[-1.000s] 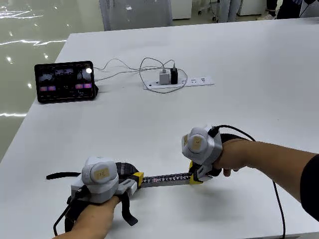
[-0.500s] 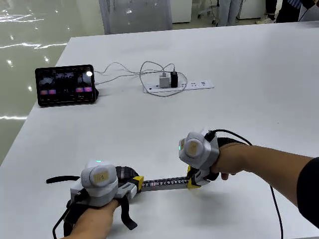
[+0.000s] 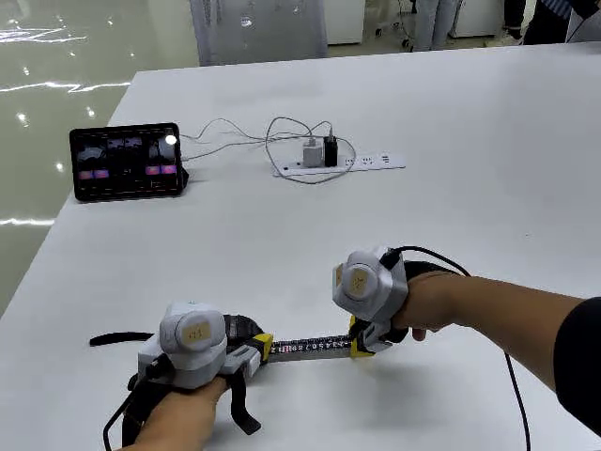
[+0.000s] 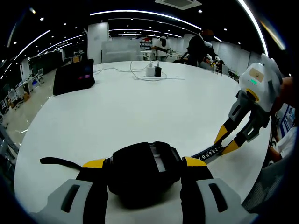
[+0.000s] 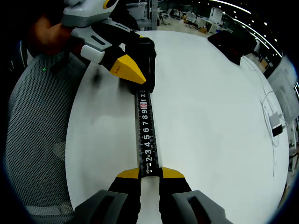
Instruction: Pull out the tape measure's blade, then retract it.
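A smooth white table [image 3: 470,141] is stretching away under bright ceiling lights. At the far left, a flat black tablet [image 3: 126,162] is standing propped close to the table's left edge, its screen glowing. In front of it, close to the near edge, a limp black strap [image 3: 117,337] is trailing leftward across the surface.

Just right of the strap, the left gripper [image 3: 252,344], grey plastic with yellow wedge-shaped tips, is clamping the tape measure [image 3: 239,329] from both sides. In the left gripper view the rounded black case [image 4: 145,175] is sitting squarely between the left gripper's [image 4: 145,163] tips.

From the case, the thin blade [image 3: 305,347], dark with pale printed numerals, is running rightward, lying flat on the table. The right gripper view is showing the blade [image 5: 145,135] as a straight strip leading back to the case [image 5: 145,53].

Far behind, a white power strip [image 3: 362,163] with two plugged-in chargers and looping white cables is lying mid-table.

At the blade's right end, the right gripper [image 3: 362,346] is pinching the tip, its yellow tips [image 5: 149,173] closing tight on the strip.

Rightward and beyond, the tabletop is lying open and bare, while the near edge is sitting close behind both grippers.
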The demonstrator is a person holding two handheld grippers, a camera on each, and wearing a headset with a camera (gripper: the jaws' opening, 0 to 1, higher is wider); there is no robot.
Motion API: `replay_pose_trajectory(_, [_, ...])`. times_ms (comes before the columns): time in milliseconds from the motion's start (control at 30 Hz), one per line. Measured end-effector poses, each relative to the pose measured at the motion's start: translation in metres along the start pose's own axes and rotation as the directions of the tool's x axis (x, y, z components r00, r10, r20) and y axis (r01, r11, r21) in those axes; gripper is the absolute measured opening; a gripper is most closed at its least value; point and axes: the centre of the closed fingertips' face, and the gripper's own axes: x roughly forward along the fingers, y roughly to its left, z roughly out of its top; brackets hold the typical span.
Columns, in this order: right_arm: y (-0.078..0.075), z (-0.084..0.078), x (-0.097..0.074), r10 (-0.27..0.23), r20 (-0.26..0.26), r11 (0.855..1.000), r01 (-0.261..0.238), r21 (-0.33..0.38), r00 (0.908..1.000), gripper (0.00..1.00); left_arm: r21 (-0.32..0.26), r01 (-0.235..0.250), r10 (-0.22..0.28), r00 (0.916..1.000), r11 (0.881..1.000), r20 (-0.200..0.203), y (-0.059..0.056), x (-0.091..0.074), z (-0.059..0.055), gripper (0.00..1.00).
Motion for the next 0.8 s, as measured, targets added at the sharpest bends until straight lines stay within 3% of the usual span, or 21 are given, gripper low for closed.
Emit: replay_pose_trajectory(800, [-0.001, 0.013, 0.005, 0.012, 0.016, 1.0, -0.012, -0.023, 0.9998, 0.1, -0.004, 0.01, -0.01, 0.9999, 1.0, 0.001, 0.001, 0.001, 0.0, 0.58])
